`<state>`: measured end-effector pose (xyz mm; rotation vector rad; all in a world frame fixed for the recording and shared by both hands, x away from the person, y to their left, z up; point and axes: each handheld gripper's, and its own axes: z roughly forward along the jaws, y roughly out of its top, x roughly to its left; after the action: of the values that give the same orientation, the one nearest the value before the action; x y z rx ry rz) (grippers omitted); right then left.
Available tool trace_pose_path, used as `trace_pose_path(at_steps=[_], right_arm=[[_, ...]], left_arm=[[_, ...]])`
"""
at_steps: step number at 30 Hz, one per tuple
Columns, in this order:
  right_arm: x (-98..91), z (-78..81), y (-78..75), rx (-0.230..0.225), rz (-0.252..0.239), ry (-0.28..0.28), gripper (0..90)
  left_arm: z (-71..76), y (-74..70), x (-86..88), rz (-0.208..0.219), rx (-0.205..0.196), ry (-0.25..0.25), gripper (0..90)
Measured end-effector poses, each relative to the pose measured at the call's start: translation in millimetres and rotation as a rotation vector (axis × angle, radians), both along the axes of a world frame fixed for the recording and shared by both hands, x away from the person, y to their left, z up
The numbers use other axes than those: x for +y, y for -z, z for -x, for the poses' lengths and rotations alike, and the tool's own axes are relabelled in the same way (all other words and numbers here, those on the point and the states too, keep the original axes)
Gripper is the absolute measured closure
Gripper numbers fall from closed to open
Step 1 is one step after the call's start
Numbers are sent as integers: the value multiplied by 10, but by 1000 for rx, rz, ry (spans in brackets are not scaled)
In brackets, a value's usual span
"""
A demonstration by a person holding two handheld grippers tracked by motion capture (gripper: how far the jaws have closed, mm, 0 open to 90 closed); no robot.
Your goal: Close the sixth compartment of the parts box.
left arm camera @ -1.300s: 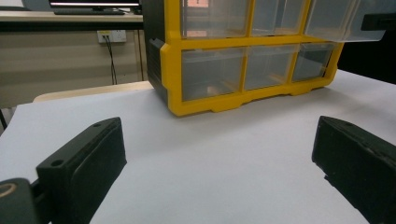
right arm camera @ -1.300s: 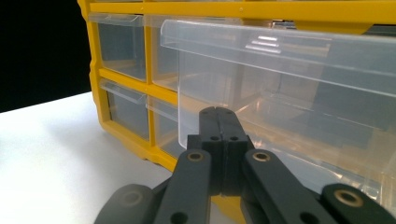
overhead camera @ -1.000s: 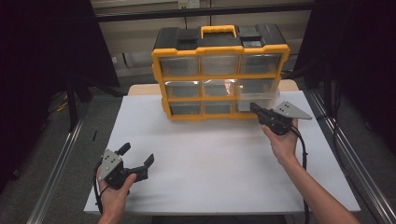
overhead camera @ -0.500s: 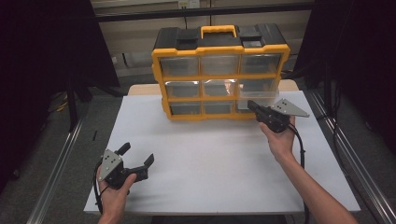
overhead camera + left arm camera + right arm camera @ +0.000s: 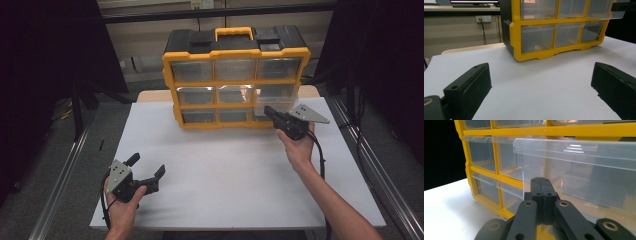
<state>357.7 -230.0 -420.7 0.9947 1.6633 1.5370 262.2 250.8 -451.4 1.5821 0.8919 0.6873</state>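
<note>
**Clear drawer partly out, right gripper at its front**

High view: the right gripper (image 5: pixel 274 114) sat against the yellow organizer (image 5: pixel 235 75), at a clear drawer (image 5: pixel 272 104) that stood out from the middle row. The left gripper (image 5: pixel 148 170) rested wide open and empty on the white table (image 5: pixel 240 165), well apart.

Left gripper view: the organizer stood ahead, beyond the spread jaws.

Right gripper view: the jaws were closed together just below the drawer's front; whether they pinched it could not be told. The step looked like drawing it out; next, a straight, level pull.

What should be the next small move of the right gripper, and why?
Probably keep pulling the clear drawer straight out of the yellow organizer. The right gripper looks shut on its front wall, and it already sticks out past its neighbours.
</note>
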Motion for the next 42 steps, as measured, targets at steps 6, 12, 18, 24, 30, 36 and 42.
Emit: trace_pose_path(at_steps=[6, 12, 18, 24, 30, 36, 42], right_arm=[[1, -34, 1, -4, -9, 1, 900], [10, -54, -10, -5, -12, 0, 900], [14, -83, -9, -10, -15, 4, 900], [5, -114, 2, -6, -33, 6, 900], [20, -132, -9, -10, -30, 14, 900], [3, -176, -8, -8, -49, 19, 900], [16, -197, -12, -13, -45, 19, 900]], left_arm=[[1, -2, 3, 1, 0, -1, 29], [1, -4, 10, -7, -3, 2, 29], [2, -5, 10, -6, -3, 3, 29], [12, -13, 6, -26, -11, -5, 29], [10, -10, 3, -13, -5, -2, 29], [10, -16, 10, -20, -6, 1, 29], [13, -23, 18, -9, -7, -5, 29]])
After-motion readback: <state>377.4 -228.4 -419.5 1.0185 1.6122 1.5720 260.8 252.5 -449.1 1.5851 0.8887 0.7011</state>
